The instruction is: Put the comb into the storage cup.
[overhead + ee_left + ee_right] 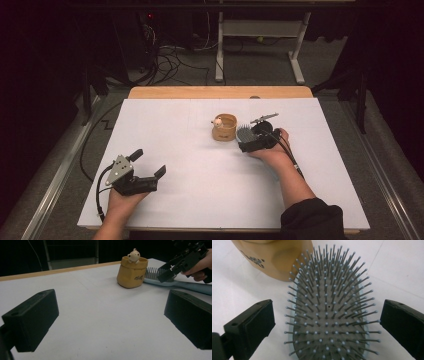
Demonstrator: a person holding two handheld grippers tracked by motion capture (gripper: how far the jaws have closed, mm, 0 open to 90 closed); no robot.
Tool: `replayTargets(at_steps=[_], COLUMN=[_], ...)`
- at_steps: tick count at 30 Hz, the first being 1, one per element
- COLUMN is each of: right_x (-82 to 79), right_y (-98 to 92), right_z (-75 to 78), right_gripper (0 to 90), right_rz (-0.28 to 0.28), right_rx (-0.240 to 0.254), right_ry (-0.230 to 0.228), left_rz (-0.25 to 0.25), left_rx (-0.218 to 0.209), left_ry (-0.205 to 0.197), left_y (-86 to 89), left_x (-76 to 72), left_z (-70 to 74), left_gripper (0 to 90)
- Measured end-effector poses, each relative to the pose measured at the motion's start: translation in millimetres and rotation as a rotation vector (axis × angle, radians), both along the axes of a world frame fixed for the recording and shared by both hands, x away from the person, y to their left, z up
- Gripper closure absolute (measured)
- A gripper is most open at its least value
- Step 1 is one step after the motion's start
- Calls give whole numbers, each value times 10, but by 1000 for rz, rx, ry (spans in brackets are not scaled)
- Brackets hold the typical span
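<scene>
Right gripper (248,143) sat over the brush (244,133), just right of the cup (224,127), jaws apart either side of the bristled head. A small figure perched on the cup rim. Left gripper (148,162) rested on the white sheet (200,170), well apart from the cup, below-left, jaws apart and holding nothing.

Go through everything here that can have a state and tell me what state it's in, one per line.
Hairbrush: lying flat, bristles up, beside the pot, not gripped.
Yellow pot: upright, a small figure on its rim.
Right gripper: open, jaws either side of the brush head.
Left gripper: open, holding nothing.
</scene>
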State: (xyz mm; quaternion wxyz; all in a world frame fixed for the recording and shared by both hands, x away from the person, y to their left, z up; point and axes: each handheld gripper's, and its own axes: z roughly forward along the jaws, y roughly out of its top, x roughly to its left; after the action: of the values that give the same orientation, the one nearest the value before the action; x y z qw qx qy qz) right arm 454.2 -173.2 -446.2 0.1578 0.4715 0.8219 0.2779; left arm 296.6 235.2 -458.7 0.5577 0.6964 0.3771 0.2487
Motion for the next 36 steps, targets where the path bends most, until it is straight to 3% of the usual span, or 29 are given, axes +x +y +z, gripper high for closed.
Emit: replayTargets(at_steps=[4,11,16,36], right_x=[51,77,80,69], right_y=[46,93,78,103], right_z=[-48,-68,-67,-54], right_gripper=[21,81,149,204], right_rz=[-12,-26,-36,-33], right_rx=[-21,-49,-61,-87], right_ry=[52,73,67,64], left_rz=[2,0,1,3], left_rx=[-3,-8,-10,-12], left_ry=[2,3,2,0], left_y=[7,6,8,10], left_x=[-1,-1,-1,-6], left_z=[1,1,2,5], left_gripper=[1,1,3,6])
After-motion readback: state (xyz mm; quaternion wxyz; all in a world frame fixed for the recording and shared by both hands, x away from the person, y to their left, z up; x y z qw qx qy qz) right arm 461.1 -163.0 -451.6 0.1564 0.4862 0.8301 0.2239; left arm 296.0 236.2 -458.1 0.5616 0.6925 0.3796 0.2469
